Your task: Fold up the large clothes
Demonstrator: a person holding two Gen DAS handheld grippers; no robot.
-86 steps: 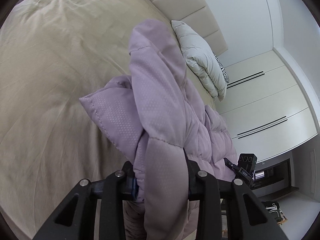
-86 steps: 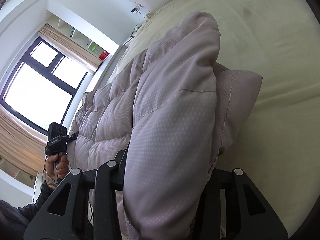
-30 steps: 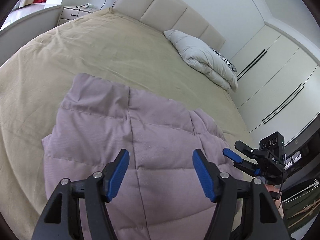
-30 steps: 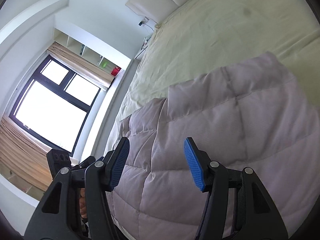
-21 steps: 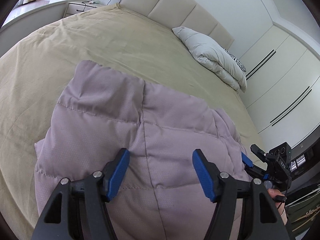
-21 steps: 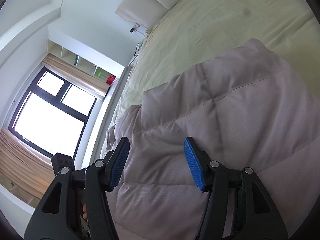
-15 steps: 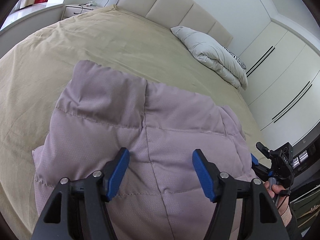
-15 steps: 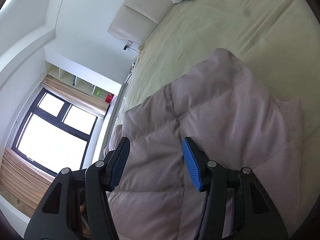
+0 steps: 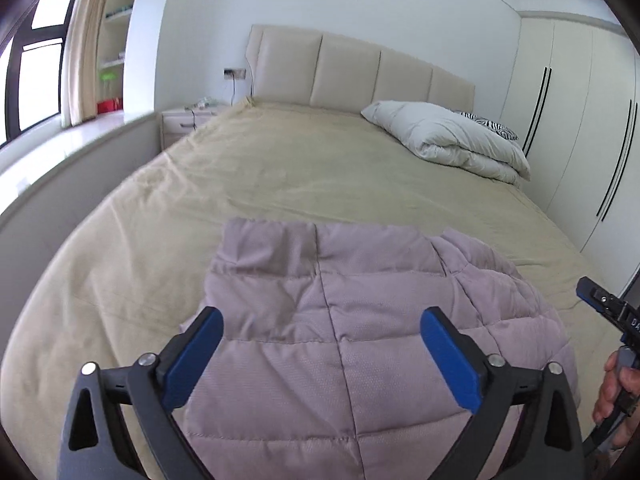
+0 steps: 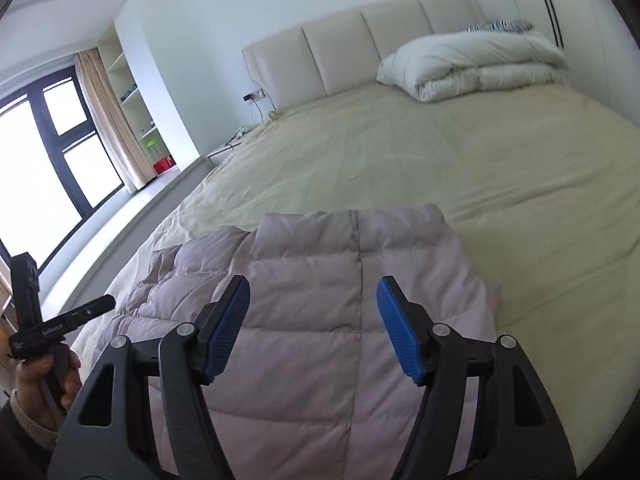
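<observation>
Bed, folded jacket, wardrobe left-view only

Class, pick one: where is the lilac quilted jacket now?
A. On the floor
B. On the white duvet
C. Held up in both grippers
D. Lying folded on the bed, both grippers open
D: the jacket lies on the bed; left gripper and right gripper stand open, gripping nothing.

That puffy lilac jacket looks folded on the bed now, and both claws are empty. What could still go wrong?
Some guesses. The lilac jacket is thick and quilted, so the fold may spring open now that the left gripper and right gripper have just opened wider, with nothing between their pads. It also lies near the foot edge of the bed, so it might slide off. The layers on its right side look bunched and uneven.
</observation>
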